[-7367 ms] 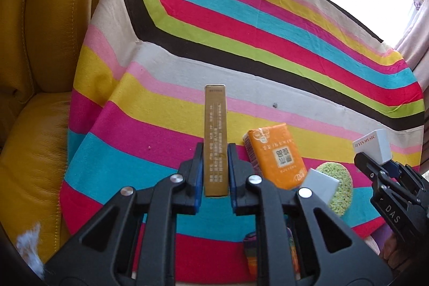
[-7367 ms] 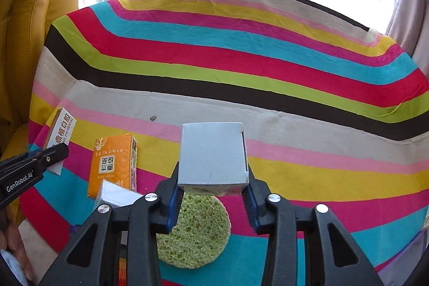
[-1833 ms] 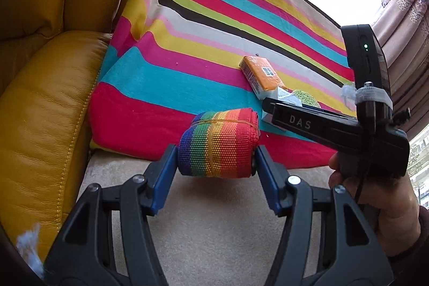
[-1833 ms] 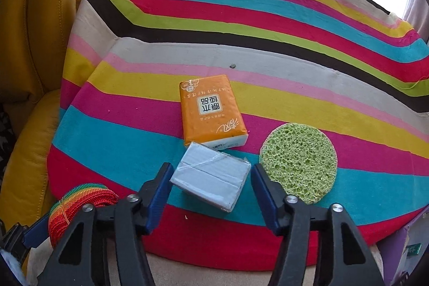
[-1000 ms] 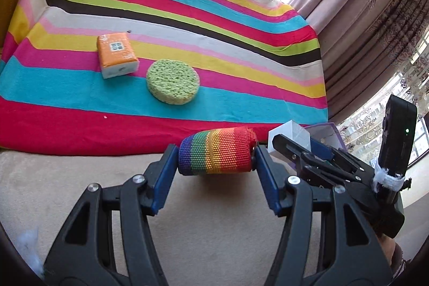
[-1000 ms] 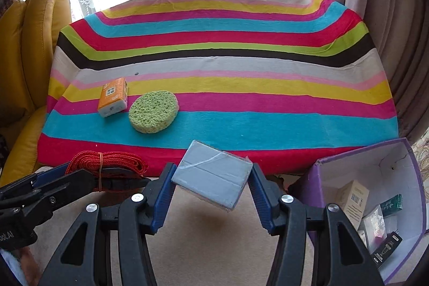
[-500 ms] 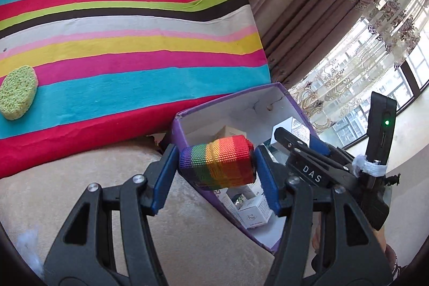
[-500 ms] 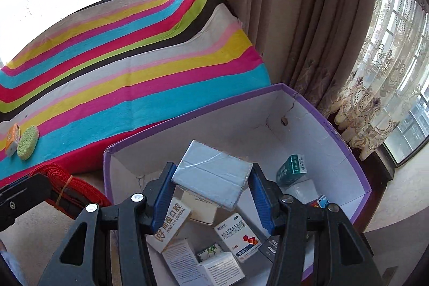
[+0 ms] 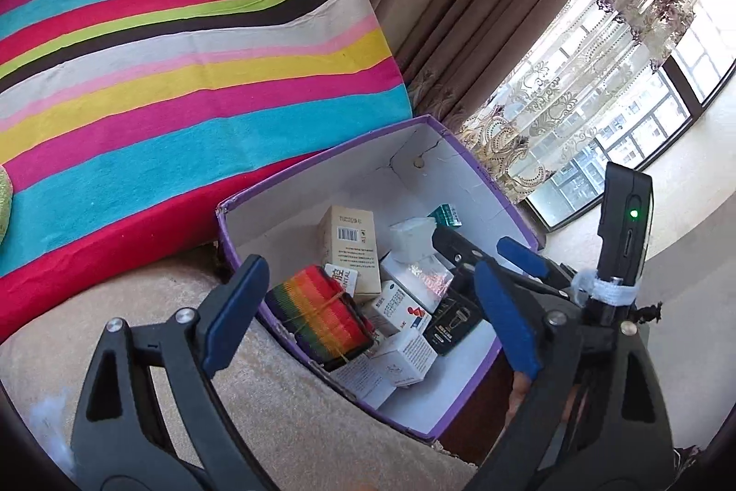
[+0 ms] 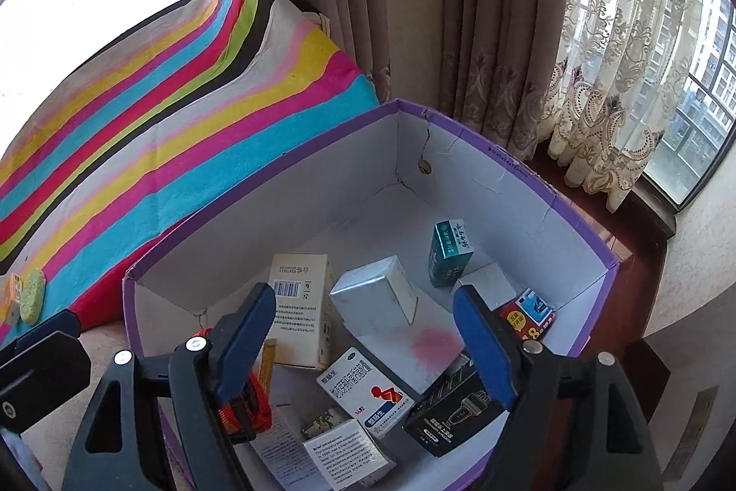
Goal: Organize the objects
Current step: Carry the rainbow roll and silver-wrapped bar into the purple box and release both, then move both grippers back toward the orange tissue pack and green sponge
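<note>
A purple cardboard box (image 9: 501,210) (image 10: 552,196) with white inner walls holds several small packages. The rainbow woven strap roll (image 9: 322,318) lies inside its near left corner; in the right wrist view only its red edge (image 10: 239,413) shows. The grey wrapped box (image 10: 375,300) rests among the packages in the middle. My left gripper (image 9: 368,316) is open and empty above the strap roll. My right gripper (image 10: 368,339) is open and empty above the grey box; it also shows in the left wrist view (image 9: 483,256).
A striped cloth (image 9: 161,54) covers the surface to the left, with a green sponge (image 10: 31,295) and an orange tissue pack (image 10: 11,292) at its far end. Beige carpet (image 9: 285,422) lies below. Curtains (image 10: 483,31) and a window (image 9: 644,100) stand behind the box.
Both grippers have opened over the purple box. The strap roll dropped from the left gripper into the box and the grey box dropped from the right gripper.
</note>
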Action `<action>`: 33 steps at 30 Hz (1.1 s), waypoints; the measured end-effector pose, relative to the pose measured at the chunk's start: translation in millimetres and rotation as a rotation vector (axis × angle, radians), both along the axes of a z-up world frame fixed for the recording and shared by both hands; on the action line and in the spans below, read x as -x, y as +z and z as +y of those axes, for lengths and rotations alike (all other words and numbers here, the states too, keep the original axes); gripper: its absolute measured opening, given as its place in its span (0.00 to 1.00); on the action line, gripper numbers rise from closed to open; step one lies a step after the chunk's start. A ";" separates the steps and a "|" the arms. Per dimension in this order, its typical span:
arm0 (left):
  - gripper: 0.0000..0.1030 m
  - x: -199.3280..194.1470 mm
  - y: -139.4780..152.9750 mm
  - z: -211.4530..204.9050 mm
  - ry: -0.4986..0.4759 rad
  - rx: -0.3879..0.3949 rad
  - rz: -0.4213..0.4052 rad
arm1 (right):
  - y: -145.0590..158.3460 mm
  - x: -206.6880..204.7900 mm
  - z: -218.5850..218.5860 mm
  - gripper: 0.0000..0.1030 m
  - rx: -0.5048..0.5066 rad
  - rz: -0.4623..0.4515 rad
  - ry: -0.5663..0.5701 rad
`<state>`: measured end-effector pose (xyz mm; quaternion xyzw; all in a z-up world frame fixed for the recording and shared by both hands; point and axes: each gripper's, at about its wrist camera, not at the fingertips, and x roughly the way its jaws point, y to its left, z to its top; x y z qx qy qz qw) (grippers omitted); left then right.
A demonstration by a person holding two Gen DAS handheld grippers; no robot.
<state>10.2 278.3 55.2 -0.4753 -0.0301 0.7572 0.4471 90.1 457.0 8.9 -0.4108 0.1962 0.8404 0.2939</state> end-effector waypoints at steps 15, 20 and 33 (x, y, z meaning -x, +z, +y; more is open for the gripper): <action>0.90 0.8 20.8 -171.0 0.360 0.095 0.233 | 27.2 42.4 -85.7 0.83 0.025 0.073 0.202; 0.90 5.7 11.2 -235.3 0.509 0.170 0.249 | 32.6 64.4 -131.1 0.83 0.010 0.081 0.304; 0.90 9.7 -11.4 -306.4 0.639 0.148 0.216 | 18.8 101.5 -205.1 0.83 -0.010 0.009 0.464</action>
